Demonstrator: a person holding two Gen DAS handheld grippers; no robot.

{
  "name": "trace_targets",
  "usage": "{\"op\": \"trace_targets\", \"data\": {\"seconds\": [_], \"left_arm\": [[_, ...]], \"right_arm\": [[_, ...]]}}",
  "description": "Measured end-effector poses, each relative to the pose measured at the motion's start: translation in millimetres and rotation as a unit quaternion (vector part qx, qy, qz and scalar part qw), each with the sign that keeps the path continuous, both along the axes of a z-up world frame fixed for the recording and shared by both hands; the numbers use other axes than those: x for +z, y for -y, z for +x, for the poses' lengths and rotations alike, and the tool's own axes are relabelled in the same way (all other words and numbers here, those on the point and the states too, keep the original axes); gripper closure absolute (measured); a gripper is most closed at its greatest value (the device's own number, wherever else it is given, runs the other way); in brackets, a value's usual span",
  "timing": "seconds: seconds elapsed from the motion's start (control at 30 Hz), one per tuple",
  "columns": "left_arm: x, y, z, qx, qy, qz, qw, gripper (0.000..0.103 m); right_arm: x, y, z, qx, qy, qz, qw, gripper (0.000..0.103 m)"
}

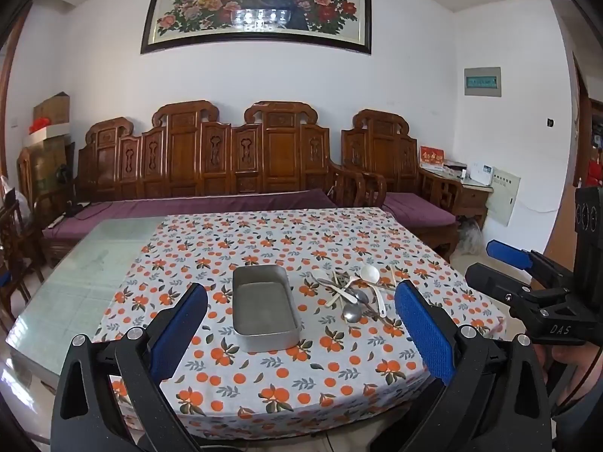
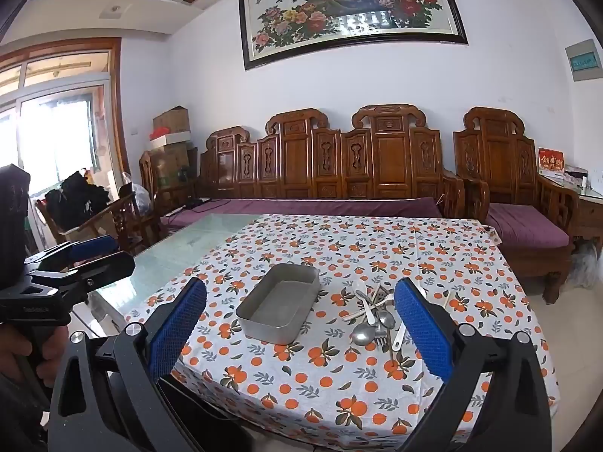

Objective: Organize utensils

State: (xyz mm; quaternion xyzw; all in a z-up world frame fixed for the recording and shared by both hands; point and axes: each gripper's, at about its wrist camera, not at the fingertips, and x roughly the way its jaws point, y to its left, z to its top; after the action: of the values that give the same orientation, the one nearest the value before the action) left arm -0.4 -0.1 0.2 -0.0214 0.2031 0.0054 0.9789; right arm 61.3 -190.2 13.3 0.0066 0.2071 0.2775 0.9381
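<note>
An empty grey metal tray [image 1: 264, 307] [image 2: 280, 307] sits on the orange-patterned tablecloth [image 1: 301, 376] [image 2: 339, 376]. To its right lies a tangled pile of utensils [image 1: 356, 293] [image 2: 375, 314]: metal spoons, white plastic spoons, a fork and chopsticks. My left gripper [image 1: 301, 333] is open and empty, held above the near table edge in front of the tray. My right gripper [image 2: 301, 333] is open and empty too, above the near edge; it also shows at the right of the left wrist view [image 1: 501, 260].
The cloth covers the right part of a glass-topped table [image 1: 86, 271] [image 2: 181, 248]. A carved wooden bench with a purple cushion [image 1: 211, 173] [image 2: 320, 173] stands behind the table, and an armchair [image 2: 512, 196] at the right.
</note>
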Motion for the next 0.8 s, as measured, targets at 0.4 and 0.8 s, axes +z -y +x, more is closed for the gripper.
{"op": "trace_targets", "data": {"seconds": [0.4, 0.8], "left_arm": [[5.5, 8.3, 1.3, 0.003, 0.004, 0.0, 1.0, 0.007], [13.3, 1.7, -2.7, -0.001, 0.009, -0.001, 1.0, 0.007]], "right_arm": [[-0.4, 0.6, -0.8, 0.0, 0.002, -0.002, 1.0, 0.003], [-0.7, 1.0, -3.1, 0.001, 0.001, 0.001, 1.0, 0.003]]}}
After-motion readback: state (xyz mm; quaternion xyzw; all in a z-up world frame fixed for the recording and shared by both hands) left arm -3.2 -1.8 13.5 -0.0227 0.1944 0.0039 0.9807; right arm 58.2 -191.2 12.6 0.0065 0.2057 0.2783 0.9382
